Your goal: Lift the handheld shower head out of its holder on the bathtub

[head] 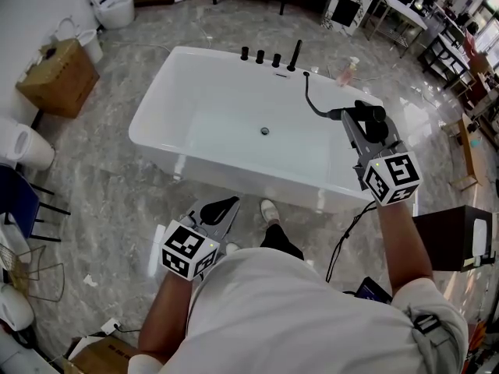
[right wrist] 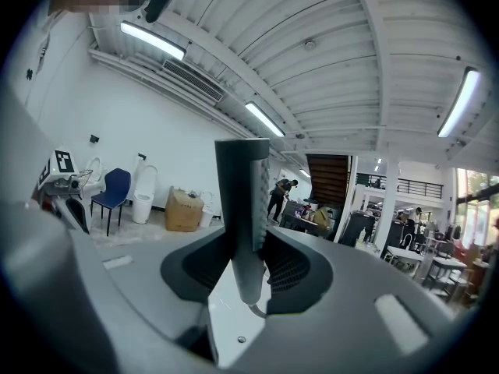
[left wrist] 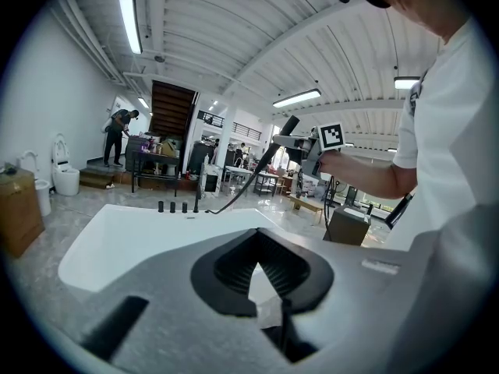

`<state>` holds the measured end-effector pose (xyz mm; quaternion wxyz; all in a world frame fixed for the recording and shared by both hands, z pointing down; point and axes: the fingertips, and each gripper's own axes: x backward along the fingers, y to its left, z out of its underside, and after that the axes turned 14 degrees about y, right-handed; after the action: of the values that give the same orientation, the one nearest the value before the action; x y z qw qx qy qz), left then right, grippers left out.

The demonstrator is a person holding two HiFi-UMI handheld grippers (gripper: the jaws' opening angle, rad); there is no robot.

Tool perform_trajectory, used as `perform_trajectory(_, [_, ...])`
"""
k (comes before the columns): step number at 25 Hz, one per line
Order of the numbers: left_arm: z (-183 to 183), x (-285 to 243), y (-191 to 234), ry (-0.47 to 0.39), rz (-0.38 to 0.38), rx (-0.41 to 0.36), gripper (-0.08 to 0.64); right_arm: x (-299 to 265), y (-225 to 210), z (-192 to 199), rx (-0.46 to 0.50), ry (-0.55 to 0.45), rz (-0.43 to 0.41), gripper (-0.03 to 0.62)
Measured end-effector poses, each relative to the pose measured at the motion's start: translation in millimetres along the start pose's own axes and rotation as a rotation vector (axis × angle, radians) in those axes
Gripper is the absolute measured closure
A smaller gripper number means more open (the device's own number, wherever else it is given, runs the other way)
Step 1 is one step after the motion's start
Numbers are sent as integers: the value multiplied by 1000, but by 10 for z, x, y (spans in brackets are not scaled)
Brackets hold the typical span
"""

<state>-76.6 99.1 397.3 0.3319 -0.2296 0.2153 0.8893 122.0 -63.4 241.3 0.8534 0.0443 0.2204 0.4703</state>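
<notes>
The right tool (head: 373,123) pinches the dark grey stick-shaped handheld shower head (right wrist: 243,201) above the white rectangular bathtub (head: 156,104), at its right end. The left tool (head: 219,209), pressed together and empty, hangs before the bathtub's near side.

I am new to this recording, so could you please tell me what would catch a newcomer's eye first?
The large white bathtub fills the middle of the head view, on a grey marbled floor. At its right end the right gripper is closed on the dark handheld shower head, held up above the rim, with its black hose trailing back to the tub's far edge.
</notes>
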Motion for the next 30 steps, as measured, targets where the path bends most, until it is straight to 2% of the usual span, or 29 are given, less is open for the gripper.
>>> perform_trajectory(9, [73, 24, -37, 5, -8, 19, 554, -5, -4, 62, -7, 13, -14, 446])
perform_trajectory(21, [126, -1, 158, -3, -33, 67, 554, -158, -109, 58, -17, 22, -31, 446])
perform_trajectory(30, [-73, -397, 318, 7, -42, 97, 554, -345, -581, -25, 3, 14, -47, 446])
